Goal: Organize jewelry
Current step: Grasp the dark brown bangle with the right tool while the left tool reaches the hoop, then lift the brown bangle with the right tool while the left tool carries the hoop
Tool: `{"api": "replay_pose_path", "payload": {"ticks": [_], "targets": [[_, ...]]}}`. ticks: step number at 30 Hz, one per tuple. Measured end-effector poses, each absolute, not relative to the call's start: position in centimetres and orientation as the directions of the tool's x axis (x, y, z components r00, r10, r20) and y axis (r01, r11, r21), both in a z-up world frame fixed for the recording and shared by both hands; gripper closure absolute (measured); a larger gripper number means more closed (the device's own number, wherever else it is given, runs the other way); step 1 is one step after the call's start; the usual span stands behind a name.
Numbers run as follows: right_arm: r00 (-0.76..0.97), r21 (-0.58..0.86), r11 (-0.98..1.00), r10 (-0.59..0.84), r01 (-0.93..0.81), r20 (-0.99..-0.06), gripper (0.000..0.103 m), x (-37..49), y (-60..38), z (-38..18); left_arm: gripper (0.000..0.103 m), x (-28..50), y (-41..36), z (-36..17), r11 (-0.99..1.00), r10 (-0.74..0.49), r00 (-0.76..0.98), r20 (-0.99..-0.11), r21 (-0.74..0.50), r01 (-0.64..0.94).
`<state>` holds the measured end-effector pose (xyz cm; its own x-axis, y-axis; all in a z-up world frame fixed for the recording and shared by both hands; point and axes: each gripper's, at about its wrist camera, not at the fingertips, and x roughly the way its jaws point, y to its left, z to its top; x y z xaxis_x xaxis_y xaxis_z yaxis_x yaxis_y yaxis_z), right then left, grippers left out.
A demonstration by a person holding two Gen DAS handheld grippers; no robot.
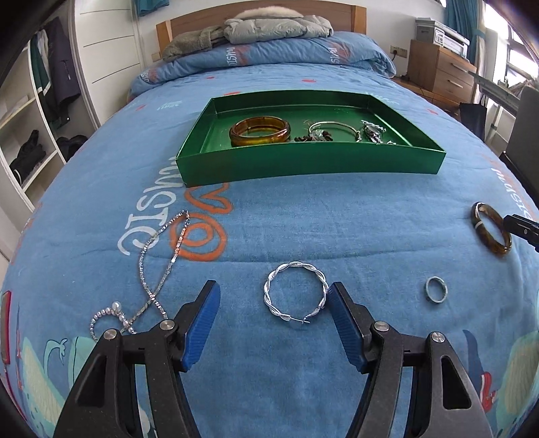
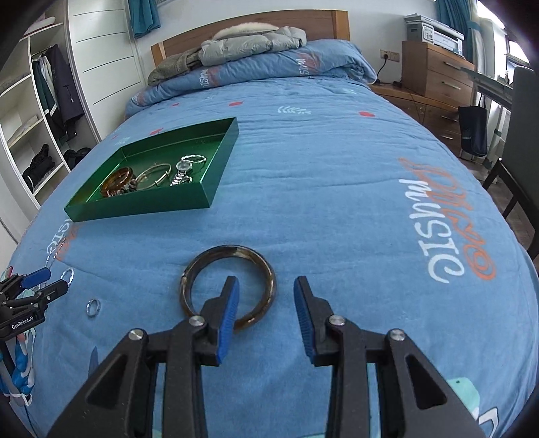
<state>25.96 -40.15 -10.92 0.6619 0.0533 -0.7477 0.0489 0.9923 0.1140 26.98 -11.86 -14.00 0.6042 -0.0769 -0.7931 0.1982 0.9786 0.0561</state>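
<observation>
A green tray point(image 1: 303, 161) on the blue bedspread holds an amber bangle point(image 1: 259, 130), a thin silver bangle point(image 1: 333, 129) and other silver pieces. My left gripper point(image 1: 273, 296) is open around a twisted silver hoop point(image 1: 295, 292), with its right finger touching the hoop's rim. A sparkly chain necklace point(image 1: 161, 266) lies to its left and a small silver ring point(image 1: 436, 289) to its right. My right gripper point(image 2: 266, 289) is open over a dark brown bangle point(image 2: 229, 286); its left finger sits inside the ring and its right finger outside. The tray point(image 2: 141, 205) is far left there.
A folded duvet point(image 1: 269, 50) and grey jacket point(image 1: 276, 27) lie at the bed's head. An open wardrobe point(image 1: 37, 111) stands left and a wooden dresser point(image 1: 438, 70) right. The left gripper shows at the right wrist view's left edge point(image 2: 37, 283).
</observation>
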Motion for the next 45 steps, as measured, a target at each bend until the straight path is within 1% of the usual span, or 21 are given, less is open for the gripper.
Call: {"api": "replay_pose_path", "payload": {"ticks": [2, 4, 6, 8, 10, 11, 13, 15, 22, 28, 37, 45], "targets": [[0.639, 0.099, 0.994, 0.049, 0.042, -0.768, 0.071, 27.0, -39.8, -12.1, 0.036, 27.0, -11.8, -14.6, 0.979, -0.078, 0.610, -0.789, 0.054, 0.196], [0.625, 0.081, 0.996, 0.040, 0.038, -0.780, 0.071, 27.6, -39.3, -13.2, 0.036, 26.8, -11.9, -14.8, 0.979, -0.085, 0.619, -0.781, 0.050, 0.197], [0.635, 0.084, 0.996, 0.042, 0.036, -0.772, 0.070, 27.5, -39.3, -13.4, 0.042, 26.6, -12.0, -14.8, 0.976, -0.100, 0.624, -0.775, 0.044, 0.212], [0.636, 0.093, 0.995, 0.048, 0.037, -0.770, 0.072, 27.5, -39.4, -13.4, 0.055, 26.3, -12.4, -14.7, 0.972, -0.112, 0.625, -0.772, 0.047, 0.232], [0.637, 0.089, 0.996, 0.049, 0.031, -0.770, 0.080, 27.4, -39.3, -13.5, 0.062, 26.1, -13.0, -14.6, 0.968, -0.112, 0.628, -0.770, 0.059, 0.245], [0.636, 0.087, 0.996, 0.047, 0.032, -0.770, 0.082, 27.3, -39.3, -13.5, 0.062, 25.9, -13.2, -14.6, 0.967, -0.103, 0.633, -0.767, 0.072, 0.244], [0.635, 0.098, 0.995, 0.055, 0.033, -0.771, 0.090, 27.3, -39.3, -13.5, 0.062, 25.8, -13.2, -14.6, 0.968, -0.100, 0.634, -0.767, 0.072, 0.239], [0.635, 0.107, 0.993, 0.057, 0.041, -0.770, 0.092, 27.2, -39.3, -13.5, 0.062, 25.9, -13.0, -14.5, 0.970, -0.102, 0.631, -0.769, 0.064, 0.235], [0.646, 0.122, 0.988, 0.034, 0.092, -0.763, 0.094, 26.3, -39.1, -12.8, 0.063, 25.4, -13.4, -13.5, 0.975, -0.074, 0.624, -0.778, 0.076, 0.210], [0.664, 0.122, 0.988, 0.027, 0.097, -0.747, 0.095, 23.3, -38.2, -11.5, 0.063, 22.7, -13.5, -11.7, 0.972, -0.072, 0.647, -0.759, 0.092, 0.217], [0.700, 0.142, 0.983, 0.023, 0.113, -0.714, 0.095, 17.6, -37.1, -9.1, 0.063, 17.7, -13.4, -7.6, 0.963, -0.084, 0.709, -0.700, 0.124, 0.237], [0.725, 0.162, 0.979, 0.019, 0.128, -0.689, 0.095, 12.9, -36.2, -7.4, 0.063, 13.4, -13.0, -5.6, 0.959, -0.087, 0.744, -0.662, 0.145, 0.242]]}}
